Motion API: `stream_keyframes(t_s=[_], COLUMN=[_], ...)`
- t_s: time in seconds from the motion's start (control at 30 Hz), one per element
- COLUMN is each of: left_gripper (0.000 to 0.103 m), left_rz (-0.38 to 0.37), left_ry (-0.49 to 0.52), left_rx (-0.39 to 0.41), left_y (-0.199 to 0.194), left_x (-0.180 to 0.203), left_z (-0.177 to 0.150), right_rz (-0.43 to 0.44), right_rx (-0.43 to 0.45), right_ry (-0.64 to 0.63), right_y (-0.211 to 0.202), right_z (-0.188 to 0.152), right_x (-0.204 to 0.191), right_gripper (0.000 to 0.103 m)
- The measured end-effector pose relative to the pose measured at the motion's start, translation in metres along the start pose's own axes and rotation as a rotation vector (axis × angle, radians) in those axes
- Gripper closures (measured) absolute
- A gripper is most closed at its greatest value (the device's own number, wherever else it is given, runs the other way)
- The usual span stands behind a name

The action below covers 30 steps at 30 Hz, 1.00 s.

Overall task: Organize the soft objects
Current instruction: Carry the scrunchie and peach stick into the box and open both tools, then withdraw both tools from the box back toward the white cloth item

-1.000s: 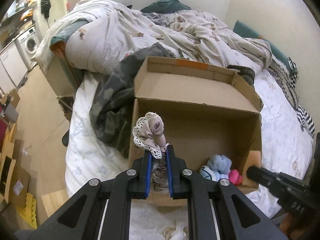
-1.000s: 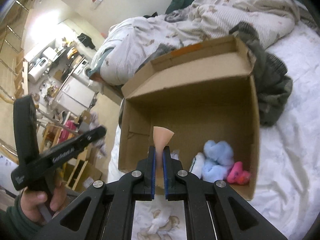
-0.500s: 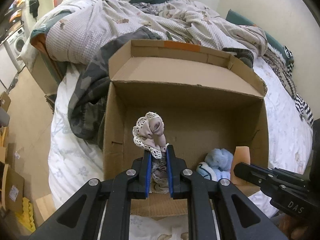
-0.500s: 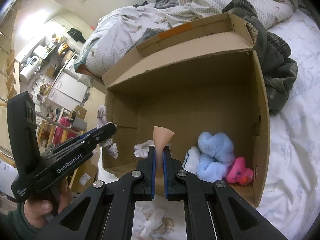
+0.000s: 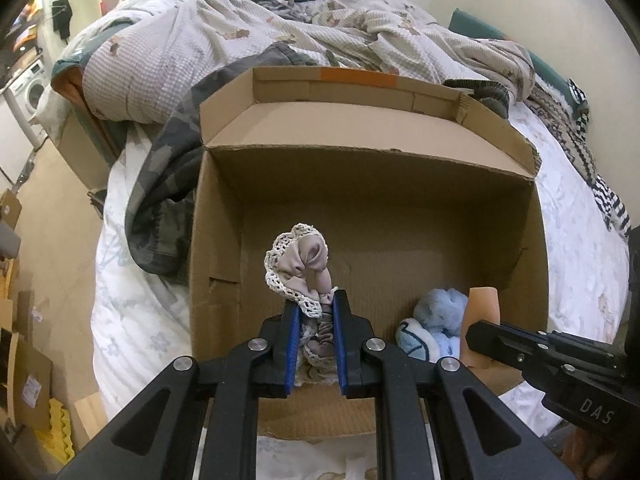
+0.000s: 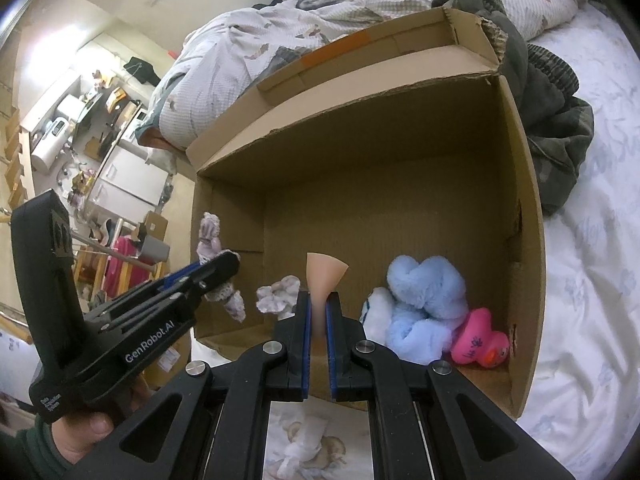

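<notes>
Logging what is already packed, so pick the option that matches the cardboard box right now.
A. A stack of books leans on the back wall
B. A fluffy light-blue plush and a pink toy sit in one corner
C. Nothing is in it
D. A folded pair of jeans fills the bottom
B: the light-blue plush and the pink toy sit together in a near corner of the cardboard box.

A lived-in home bedroom. An unmade bed (image 5: 132,320) with a rumpled quilt (image 5: 168,52) fills it. At nine o'clock stands a washing machine (image 5: 30,84).
</notes>
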<state>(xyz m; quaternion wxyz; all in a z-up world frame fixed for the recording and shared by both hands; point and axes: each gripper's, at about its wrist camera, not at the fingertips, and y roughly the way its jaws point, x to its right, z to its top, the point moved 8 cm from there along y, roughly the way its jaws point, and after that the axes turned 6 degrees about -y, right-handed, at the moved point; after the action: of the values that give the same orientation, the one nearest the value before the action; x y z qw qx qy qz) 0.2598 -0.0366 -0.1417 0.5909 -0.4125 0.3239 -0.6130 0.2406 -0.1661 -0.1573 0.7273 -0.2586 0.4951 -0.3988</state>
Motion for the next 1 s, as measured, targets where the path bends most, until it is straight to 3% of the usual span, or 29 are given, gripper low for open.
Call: stream_keyframes(t_s=[0.37, 0.43, 0.57, 0.6, 0.7, 0.73, 0.77, 0.8, 0.87, 1.0], left_gripper=[0.083, 0.076, 0.045, 0.042, 0.041, 0.041, 0.041, 0.041, 0.041, 0.041], left_rz=[0.011, 0.012, 0.028, 0.029, 0.024, 0.027, 0.029, 0.03, 0.024, 0.032], left_ry=[0.003, 0.004, -0.002, -0.006, -0.014, -0.017, -0.019, -0.025, -0.034, -0.035], left_rx=[-0.004, 0.0, 0.018, 0.026, 0.033, 0.032, 0.031, 0.029, 0.023, 0.028], left_y=[-0.001, -0.002, -0.007, -0.009, -0.012, -0.012, -0.012, -0.012, -0.013, -0.016], left_x=[-0.001, -0.001, -0.004, -0.005, -0.006, -0.007, -0.008, -0.009, -0.012, -0.015], left_z=[-0.002, -0.001, 0.001, 0.002, 0.004, 0.004, 0.004, 0.004, 0.002, 0.001], right_rz=[-0.012, -0.013, -0.007, -0.005, 0.014, 0.02, 0.029, 0.034, 0.019, 0.024], right_rx=[0.004, 0.006, 0.015, 0.018, 0.022, 0.022, 0.026, 0.041, 0.096, 0.104], right_ry=[0.022, 0.026, 0.036, 0.038, 0.065, 0.082, 0.095, 0.106, 0.115, 0.128], right_y=[0.0, 0.0, -0.003, -0.003, -0.005, -0.006, -0.008, -0.012, -0.021, -0.027], right_z=[0.0, 0.0, 0.001, 0.001, 0.002, 0.002, 0.003, 0.005, 0.009, 0.009], right_x=[0.005, 0.005, 0.007, 0.008, 0.01, 0.011, 0.011, 0.011, 0.012, 0.013], right_gripper=[0.094, 0.094, 0.094, 0.094, 0.078, 0.063, 0.035, 0.025, 0.021, 0.021])
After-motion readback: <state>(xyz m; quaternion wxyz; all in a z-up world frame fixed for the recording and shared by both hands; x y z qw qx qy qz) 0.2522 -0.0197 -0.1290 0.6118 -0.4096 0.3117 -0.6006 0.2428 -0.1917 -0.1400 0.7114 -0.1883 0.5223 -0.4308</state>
